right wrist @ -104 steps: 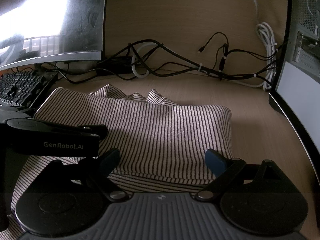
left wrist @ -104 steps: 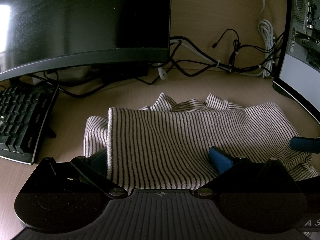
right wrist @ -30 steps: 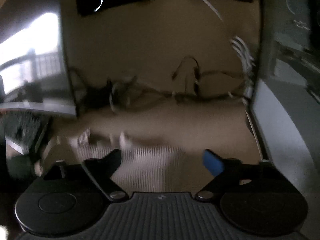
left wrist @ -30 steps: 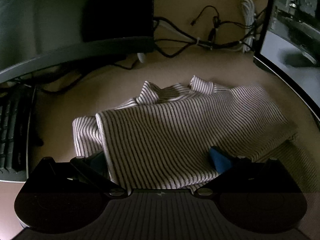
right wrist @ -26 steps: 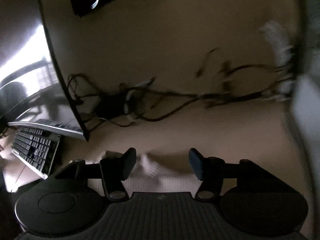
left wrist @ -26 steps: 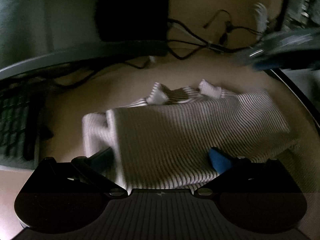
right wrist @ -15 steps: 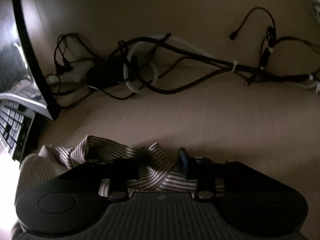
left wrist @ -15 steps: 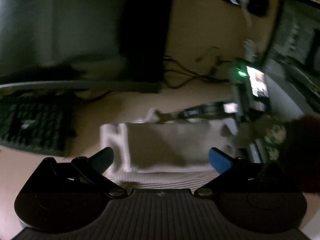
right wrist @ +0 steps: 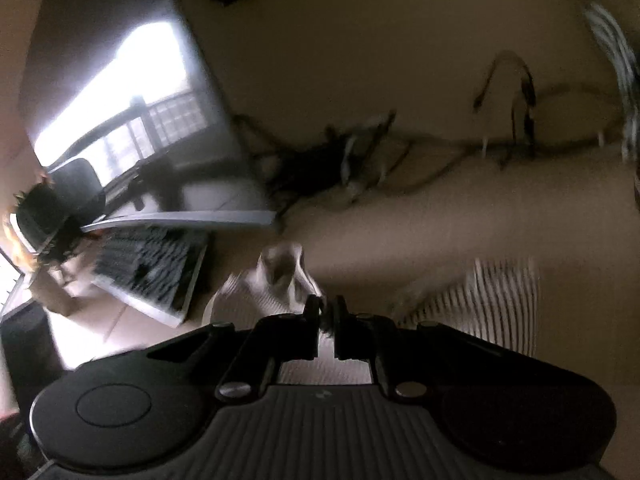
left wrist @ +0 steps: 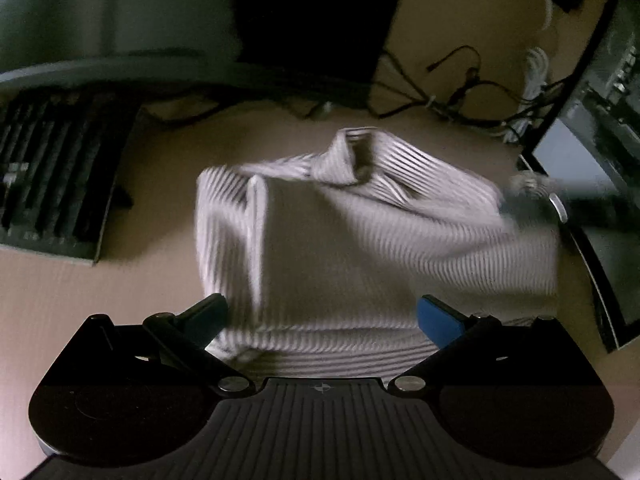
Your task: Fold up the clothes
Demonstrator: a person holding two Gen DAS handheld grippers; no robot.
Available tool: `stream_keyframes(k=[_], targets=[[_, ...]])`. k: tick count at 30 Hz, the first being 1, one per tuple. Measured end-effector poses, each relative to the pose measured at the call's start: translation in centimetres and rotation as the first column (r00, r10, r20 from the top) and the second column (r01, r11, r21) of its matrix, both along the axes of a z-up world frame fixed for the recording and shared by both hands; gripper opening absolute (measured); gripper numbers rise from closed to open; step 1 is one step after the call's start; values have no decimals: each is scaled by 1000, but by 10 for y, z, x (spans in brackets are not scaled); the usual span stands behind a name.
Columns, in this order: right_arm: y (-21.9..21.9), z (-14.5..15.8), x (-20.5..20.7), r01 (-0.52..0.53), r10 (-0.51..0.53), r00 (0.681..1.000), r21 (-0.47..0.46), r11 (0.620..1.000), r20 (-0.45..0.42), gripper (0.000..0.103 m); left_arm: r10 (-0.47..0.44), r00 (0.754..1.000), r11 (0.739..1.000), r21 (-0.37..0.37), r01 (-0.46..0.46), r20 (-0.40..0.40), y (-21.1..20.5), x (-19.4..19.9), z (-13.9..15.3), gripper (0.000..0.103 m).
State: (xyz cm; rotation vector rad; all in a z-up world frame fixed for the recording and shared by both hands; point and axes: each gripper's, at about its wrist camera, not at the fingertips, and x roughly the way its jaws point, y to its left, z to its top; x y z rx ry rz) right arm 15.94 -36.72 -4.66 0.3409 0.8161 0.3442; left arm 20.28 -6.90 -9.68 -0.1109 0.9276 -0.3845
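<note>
A striped garment [left wrist: 360, 248] lies folded on the wooden desk [left wrist: 160, 280], its collar [left wrist: 352, 152] raised at the far side. My left gripper [left wrist: 322, 314] hovers open just in front of the garment's near edge, nothing between its fingers. In the left wrist view my right gripper [left wrist: 560, 204] shows as a blur at the garment's far right edge. In its own view the right gripper [right wrist: 326, 312] is shut, with striped cloth [right wrist: 280, 276] bunched at its fingertips and more of the garment [right wrist: 492, 300] spreading to the right. Motion blur hides the exact pinch.
A black keyboard [left wrist: 52, 184] sits left of the garment under a curved monitor [left wrist: 160, 20]. Tangled cables [left wrist: 460, 92] run along the back wall. A second screen [left wrist: 592, 168] stands close on the right. Bare desk lies between keyboard and garment.
My right gripper went from open over the far edge to shut on the cloth and is pulling it up. My left gripper drew back from the garment, still open.
</note>
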Motion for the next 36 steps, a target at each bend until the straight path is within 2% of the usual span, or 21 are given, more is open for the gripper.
stream_keyframes(k=[3,6,8,10,11,13,16,18,20,23,26,32,34,36], targets=[[25,-11,-31,32,-31,997,10,999,-73,6,-10,1000,998,-56,10,3,17,-7,12,103],[30,-36,-44,95,-95,985,-6,995,-143,5,-31,997,999,-17,33,64,32,-8,29,103],[32,-51,-45,130,-133,978,-25,991,-163,4,-59,993,998,16,58,104,34,-3,39,103],[32,-51,-47,143,-147,977,-38,989,-157,5,-86,991,996,5,85,100,31,2,44,103],[32,-50,-48,146,-151,977,-47,988,-148,5,-97,991,995,-8,98,92,27,2,44,103],[36,-30,-49,112,-118,991,-99,989,-55,5,-117,989,993,-16,119,92,16,-5,43,103],[35,-1,-38,103,-93,994,-191,976,60,9,-145,983,989,-11,147,112,3,-12,39,103],[31,9,-15,91,-72,993,-232,968,90,27,-168,980,985,-12,170,108,-10,-15,34,103],[29,9,10,65,-41,995,-274,960,92,37,-188,977,982,15,187,103,-15,-16,28,103],[30,-2,46,32,-13,998,-310,950,63,37,-159,985,986,71,154,66,-13,-11,16,103],[29,-18,80,11,-3,1000,-315,949,26,37,-120,993,991,56,119,12,-9,-1,1,103],[38,-55,112,-35,16,998,-339,940,-57,37,-126,992,988,91,125,7,-14,4,-9,103],[41,-58,110,-41,29,999,-348,936,-41,30,-101,995,993,69,100,10,-9,4,-7,103],[37,-46,100,-32,27,999,-312,950,-19,16,-95,995,994,55,94,23,-9,1,-9,103]])
